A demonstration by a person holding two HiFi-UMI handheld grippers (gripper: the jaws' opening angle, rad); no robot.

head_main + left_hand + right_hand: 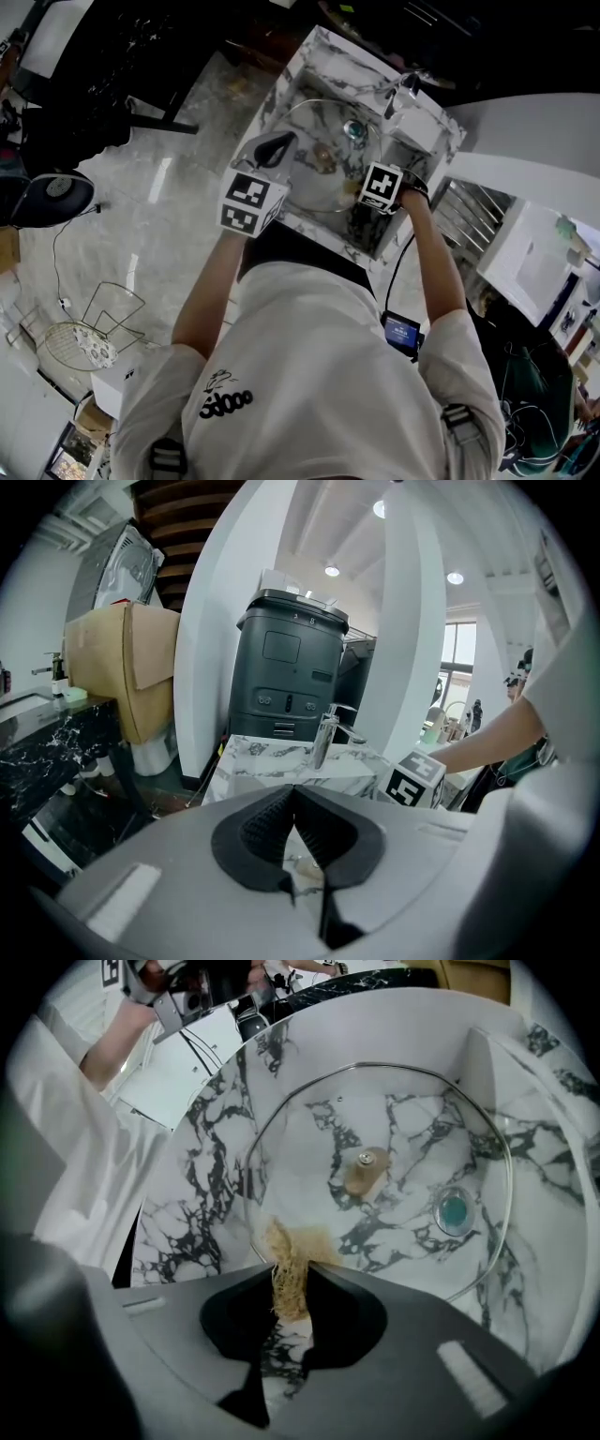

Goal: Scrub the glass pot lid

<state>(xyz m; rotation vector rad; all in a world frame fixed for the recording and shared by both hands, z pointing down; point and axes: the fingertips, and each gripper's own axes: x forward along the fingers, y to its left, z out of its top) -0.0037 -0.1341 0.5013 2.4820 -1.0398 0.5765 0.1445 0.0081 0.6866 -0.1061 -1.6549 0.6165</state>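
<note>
At the marble sink a person in a white shirt bends over the basin and holds one gripper in each hand. Inside the basin sits the glass pot lid, very wide, its metal rim running close to the sink walls, and the marble pattern shows through the glass. The left gripper hangs at the left edge of the lid in the head view. Its fingers are closed tip to tip, and its own view looks away from the basin toward a faucet. The right gripper points down into the basin from the near side. Its fingers are clamped on a tan fibrous scrubber, and the frayed end of the scrubber touches the glass near the lower left rim. Near the middle of the lid stands a small brown knob. Just beside it, to the right, the teal drain is seen through the glass.
</note>
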